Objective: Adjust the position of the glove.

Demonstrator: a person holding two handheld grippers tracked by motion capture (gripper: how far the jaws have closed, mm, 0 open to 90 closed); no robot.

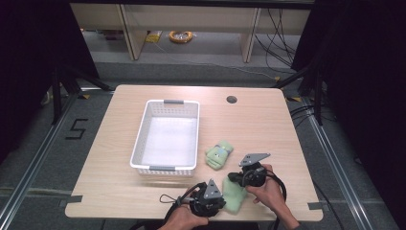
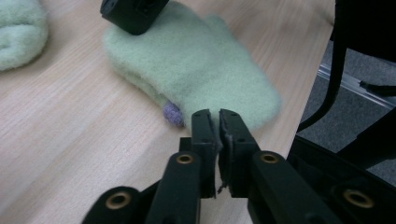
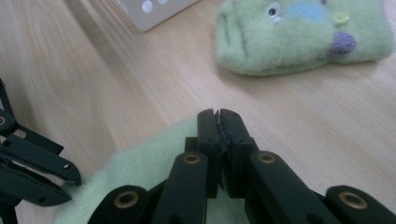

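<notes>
**Two grippers, two green mittens**

Where the camera looks down from high up, the left gripper (image 1: 221, 197) and the right gripper (image 1: 234, 178) both sit at the plain green mitten (image 1: 234, 195), near the front edge of the table (image 1: 119, 187). I count two mittens: this one, and a mitten with a face (image 1: 219, 155) just beside the white basket (image 1: 139, 146). There is one basket.

In the left gripper view, the left gripper (image 2: 219, 120) has its jaws almost shut, with just a thin slit between them. Their tips touch the edge of the plain mitten (image 2: 196, 65).

In the right gripper view, the right gripper (image 3: 218, 120) has its jaws pressed together. They sit over the plain mitten (image 3: 140, 172). I cannot tell if they pinch it. The mitten with a face (image 3: 299, 37) lies apart, farther off.
</notes>
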